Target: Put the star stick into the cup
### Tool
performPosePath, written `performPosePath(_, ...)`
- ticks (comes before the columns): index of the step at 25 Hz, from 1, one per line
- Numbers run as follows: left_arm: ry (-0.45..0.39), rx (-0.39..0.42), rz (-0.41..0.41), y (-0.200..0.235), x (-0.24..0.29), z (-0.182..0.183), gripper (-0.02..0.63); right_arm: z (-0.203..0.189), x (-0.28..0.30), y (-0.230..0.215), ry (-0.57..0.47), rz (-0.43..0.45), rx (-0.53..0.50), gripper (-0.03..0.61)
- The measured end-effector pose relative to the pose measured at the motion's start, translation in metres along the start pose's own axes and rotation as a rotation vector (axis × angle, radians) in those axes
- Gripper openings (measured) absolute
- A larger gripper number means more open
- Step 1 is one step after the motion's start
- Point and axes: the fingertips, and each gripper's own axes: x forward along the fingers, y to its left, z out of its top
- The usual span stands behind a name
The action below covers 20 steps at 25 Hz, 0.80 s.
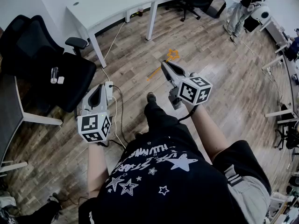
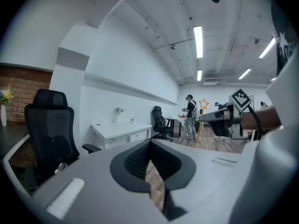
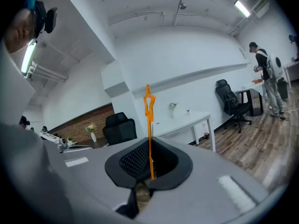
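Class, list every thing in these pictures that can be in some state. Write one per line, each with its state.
right tongs: shut on the star stick.
star stick: gripped along its shaft, star end beyond the tong tips, not in a cup.
left tongs: shut, empty.
ceiling lights: on.
power strip: lying on the floor, cables running from it.

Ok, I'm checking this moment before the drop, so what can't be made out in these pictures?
Cup: none clearly shows; in the head view a small clear thing on the black chair is too small to name.
Star stick: in the right gripper view its lower end is hidden between the right gripper's pads.
Desk top: cut off by the head view's upper edge.
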Motion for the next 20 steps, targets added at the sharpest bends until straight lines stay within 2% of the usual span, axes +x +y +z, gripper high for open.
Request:
performPosePath(9, 0.0, 0.005, -0.01, -0.001, 0.0, 0.002, 0.002, 0.008, 0.001, 0.009, -0.006, 0.011, -0.021, 0.029)
performPosePath(20, 0.003, 0.04, -0.043, -0.009, 0.026, 0.009, 0.002, 0.005, 0.016, -0.01, -0.017, 0.006, -0.002, 0.029)
